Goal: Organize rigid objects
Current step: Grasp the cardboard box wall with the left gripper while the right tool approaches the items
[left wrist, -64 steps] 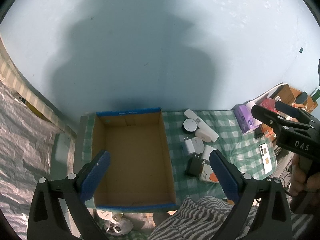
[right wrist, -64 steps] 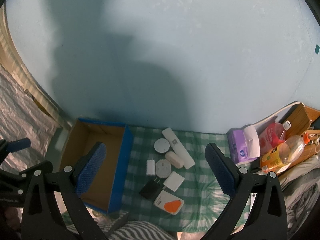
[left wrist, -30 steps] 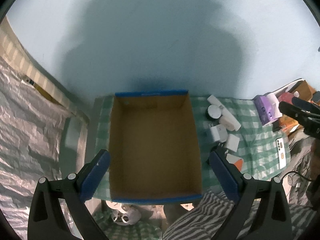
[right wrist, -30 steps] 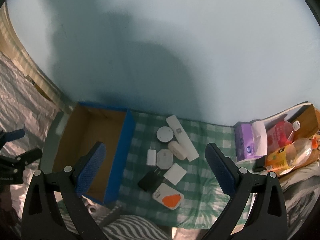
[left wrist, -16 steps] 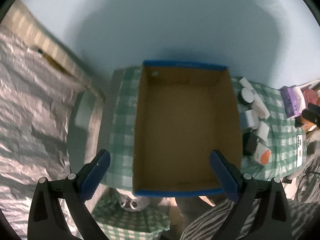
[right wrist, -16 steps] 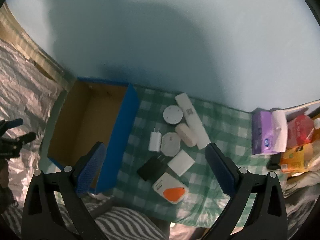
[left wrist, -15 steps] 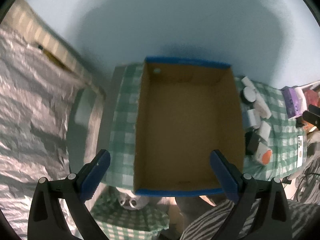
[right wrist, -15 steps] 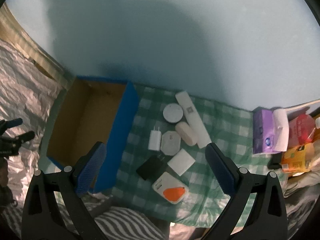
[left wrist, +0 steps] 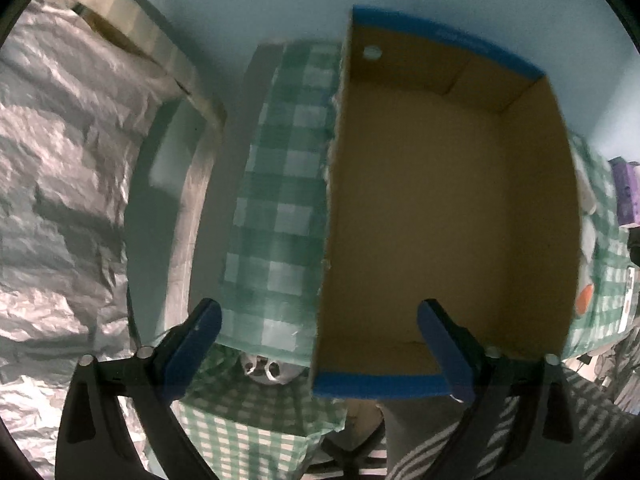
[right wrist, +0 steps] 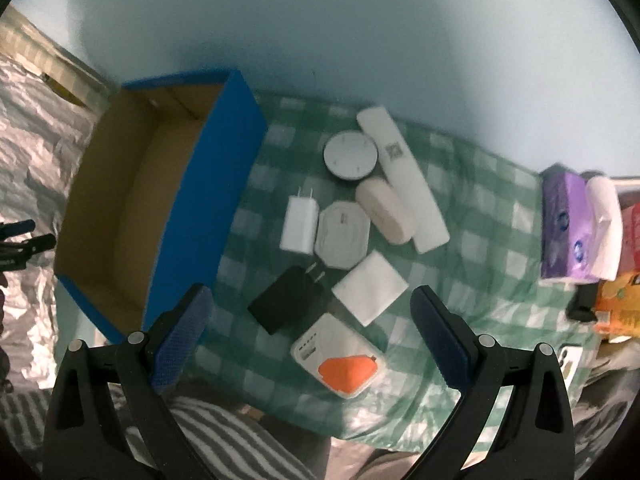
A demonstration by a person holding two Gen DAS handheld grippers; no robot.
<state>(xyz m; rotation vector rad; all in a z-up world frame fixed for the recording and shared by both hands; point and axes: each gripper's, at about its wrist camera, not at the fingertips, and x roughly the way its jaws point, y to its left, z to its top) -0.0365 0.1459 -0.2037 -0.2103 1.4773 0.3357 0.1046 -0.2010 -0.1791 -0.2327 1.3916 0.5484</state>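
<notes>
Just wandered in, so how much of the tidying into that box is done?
Nothing is packed: the cardboard box is bare inside. Neither the left tool nor the right tool holds anything; both are open. All the gadgets remain, among them the black charger, white charger and round white puck.

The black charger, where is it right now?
Right wrist view: the black charger lies on the checked cloth, between the blue cardboard box and the white square pad.

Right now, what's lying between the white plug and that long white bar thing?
In the right wrist view, a white octagonal device and a beige oval case lie between the white plug and the long white bar.
</notes>
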